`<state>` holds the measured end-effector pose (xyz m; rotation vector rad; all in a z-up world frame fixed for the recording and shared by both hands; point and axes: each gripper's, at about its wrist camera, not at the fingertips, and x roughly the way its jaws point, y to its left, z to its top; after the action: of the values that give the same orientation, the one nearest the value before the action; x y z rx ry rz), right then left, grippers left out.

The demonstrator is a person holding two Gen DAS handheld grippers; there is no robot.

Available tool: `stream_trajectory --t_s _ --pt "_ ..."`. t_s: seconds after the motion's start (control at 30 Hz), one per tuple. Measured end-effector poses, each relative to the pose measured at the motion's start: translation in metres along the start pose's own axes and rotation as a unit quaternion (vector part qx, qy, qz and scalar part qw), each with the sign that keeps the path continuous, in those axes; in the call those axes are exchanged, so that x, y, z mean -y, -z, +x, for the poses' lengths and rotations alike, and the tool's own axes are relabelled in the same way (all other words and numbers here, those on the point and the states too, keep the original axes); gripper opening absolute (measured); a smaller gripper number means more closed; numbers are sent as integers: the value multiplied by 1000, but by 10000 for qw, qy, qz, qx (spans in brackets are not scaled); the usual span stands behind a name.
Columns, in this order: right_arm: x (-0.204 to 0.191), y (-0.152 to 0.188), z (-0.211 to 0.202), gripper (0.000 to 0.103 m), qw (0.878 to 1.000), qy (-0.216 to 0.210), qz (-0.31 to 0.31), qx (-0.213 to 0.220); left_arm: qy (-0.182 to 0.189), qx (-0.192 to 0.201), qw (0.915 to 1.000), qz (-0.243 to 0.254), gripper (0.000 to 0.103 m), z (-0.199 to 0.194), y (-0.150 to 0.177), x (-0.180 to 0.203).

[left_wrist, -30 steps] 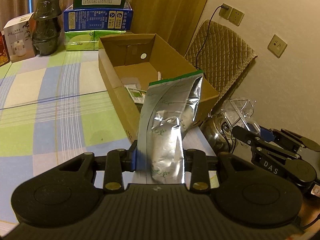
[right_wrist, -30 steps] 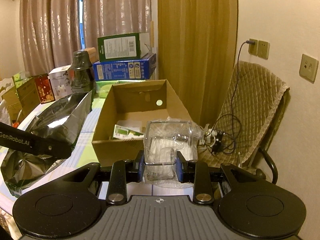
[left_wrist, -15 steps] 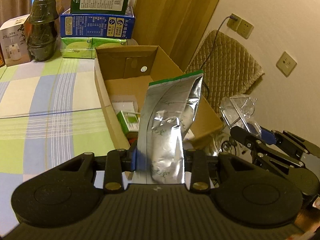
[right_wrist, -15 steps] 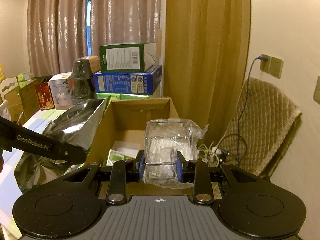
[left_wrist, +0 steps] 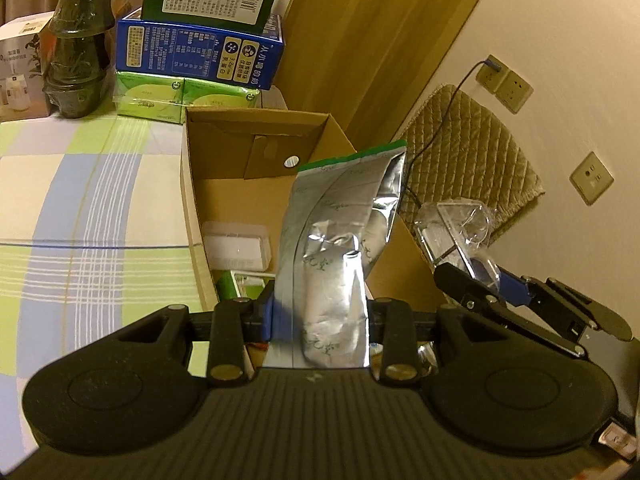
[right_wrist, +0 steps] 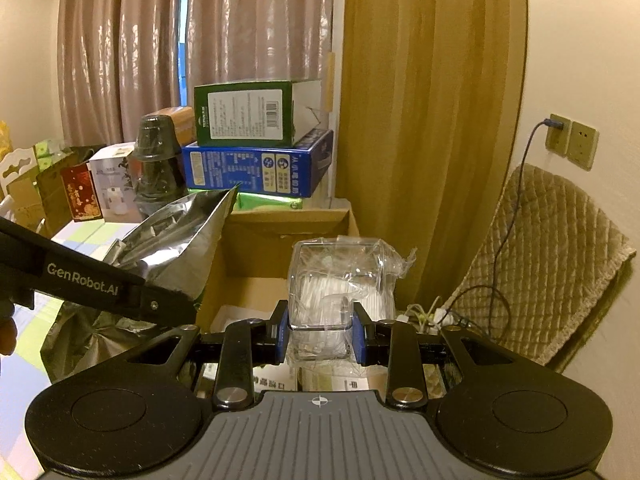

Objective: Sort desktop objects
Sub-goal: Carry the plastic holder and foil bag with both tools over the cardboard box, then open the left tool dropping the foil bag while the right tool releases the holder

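Left wrist view: my left hand-held gripper point(left_wrist: 320, 316) is clamped on a silver foil bag point(left_wrist: 336, 240), held upright over the open cardboard box point(left_wrist: 192, 216) at the edge of the checked worktop point(left_wrist: 80, 208). A white container point(left_wrist: 236, 246) lies inside the box. Right wrist view: my right hand-held gripper point(right_wrist: 320, 334) grips a clear plastic box point(right_wrist: 336, 280) of white sticks, held above the cardboard box point(right_wrist: 288, 216), beside the foil bag point(right_wrist: 172, 240).

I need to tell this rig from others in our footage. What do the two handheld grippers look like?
Both are matte black plastic: a ribbed grey-black top plate, two round discs at the sides, black finger arms with brass-coloured pivot screws, and blue pads. The left gripper carries white "GenRobot.AI" lettering on its finger. The right gripper has a small crosshair mark on its plate. No cables or sleeves show.
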<state>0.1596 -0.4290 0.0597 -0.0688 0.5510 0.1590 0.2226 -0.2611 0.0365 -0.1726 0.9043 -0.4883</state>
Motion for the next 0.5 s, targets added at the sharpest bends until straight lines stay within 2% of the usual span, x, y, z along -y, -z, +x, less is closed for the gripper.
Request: stream_trajectory --t_s 0.37,0.5 --pt "0 -8 35 28 10000 -14 -79 -33 91 19 9997 -211 30 33 -22 -11" --pt "2 -6 44 28 9999 -21 -47 -93 84 167 9997 -169 40 37 -34 -15"
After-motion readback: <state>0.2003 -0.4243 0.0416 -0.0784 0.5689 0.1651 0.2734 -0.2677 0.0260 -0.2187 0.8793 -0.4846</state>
